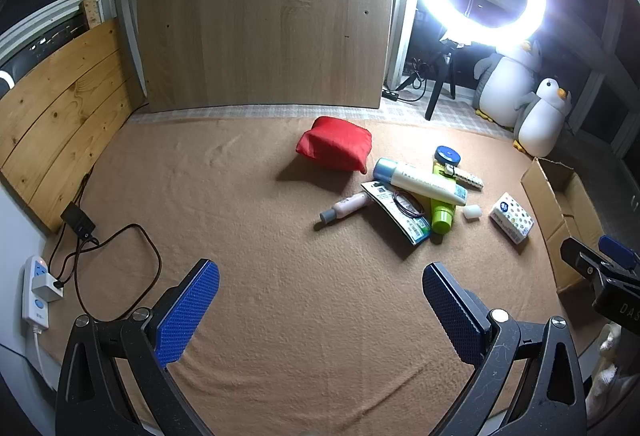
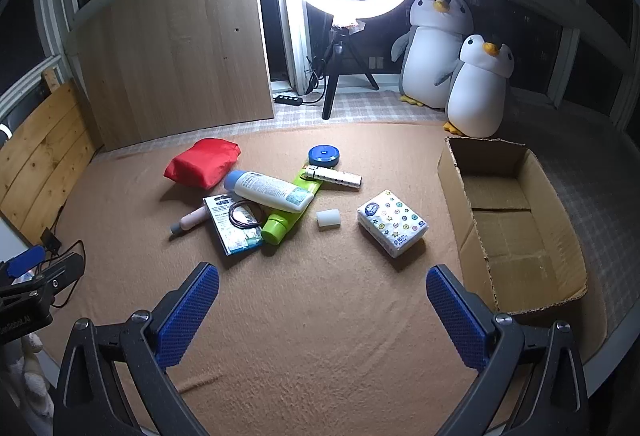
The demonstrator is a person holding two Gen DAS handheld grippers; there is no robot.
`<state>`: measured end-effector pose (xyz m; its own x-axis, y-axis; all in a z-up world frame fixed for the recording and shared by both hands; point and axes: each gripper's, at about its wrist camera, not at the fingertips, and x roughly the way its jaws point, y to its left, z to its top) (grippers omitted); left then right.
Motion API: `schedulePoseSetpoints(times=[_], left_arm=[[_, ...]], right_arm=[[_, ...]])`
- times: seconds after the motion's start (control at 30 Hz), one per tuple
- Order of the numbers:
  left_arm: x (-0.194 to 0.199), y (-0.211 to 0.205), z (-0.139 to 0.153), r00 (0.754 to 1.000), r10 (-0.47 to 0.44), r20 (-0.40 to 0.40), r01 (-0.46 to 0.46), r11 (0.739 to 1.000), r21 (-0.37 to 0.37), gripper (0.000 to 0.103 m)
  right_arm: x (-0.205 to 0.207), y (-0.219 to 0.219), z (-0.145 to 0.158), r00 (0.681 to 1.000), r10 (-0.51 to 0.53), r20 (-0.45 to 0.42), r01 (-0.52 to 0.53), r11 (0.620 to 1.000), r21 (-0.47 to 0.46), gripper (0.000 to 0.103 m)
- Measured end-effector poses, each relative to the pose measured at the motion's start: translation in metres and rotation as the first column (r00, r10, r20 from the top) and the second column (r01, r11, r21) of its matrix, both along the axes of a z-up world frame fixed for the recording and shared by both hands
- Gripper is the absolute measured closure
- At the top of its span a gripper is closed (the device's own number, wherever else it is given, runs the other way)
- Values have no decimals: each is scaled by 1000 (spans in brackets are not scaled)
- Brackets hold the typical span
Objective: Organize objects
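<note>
L (image 1: 321,268) + R (image 2: 322,270) fingers wide apart, holding nothing.

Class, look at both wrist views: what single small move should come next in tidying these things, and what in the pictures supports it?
Probably move the right tool, open and holding nothing, forward over the tissue pack. The pack lies alone on the blanket, nearest the open cardboard box, which looks empty, while the bottles lie stacked on one another. The left tool is open too, but farther off.

Black left gripper (image 1: 320,310) and right gripper (image 2: 322,312) frames carry blue textured pads (silver screws).
</note>
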<state>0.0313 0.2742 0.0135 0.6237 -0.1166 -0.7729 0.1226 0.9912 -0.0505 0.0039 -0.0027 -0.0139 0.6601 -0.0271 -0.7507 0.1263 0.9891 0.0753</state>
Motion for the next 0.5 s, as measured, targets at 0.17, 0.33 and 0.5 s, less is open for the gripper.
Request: schedulePoseSetpoints(times=[0.17,0.33,0.5], left_arm=[[0,0,0,1000,0,-1,0,1000,1,0],[-1,1,1,1000,2,0,-2,1000,-1,0],[-1,1,1,1000,2,1,-2,1000,-2,0]], right_arm=[[-1,0,0,1000,-1,1,1,1000,-1,0],[-2,1,-2,1000,0,-2,0,1000,2,0],[-1,2,-1,1000,-1,-3,1,1000,2,0]])
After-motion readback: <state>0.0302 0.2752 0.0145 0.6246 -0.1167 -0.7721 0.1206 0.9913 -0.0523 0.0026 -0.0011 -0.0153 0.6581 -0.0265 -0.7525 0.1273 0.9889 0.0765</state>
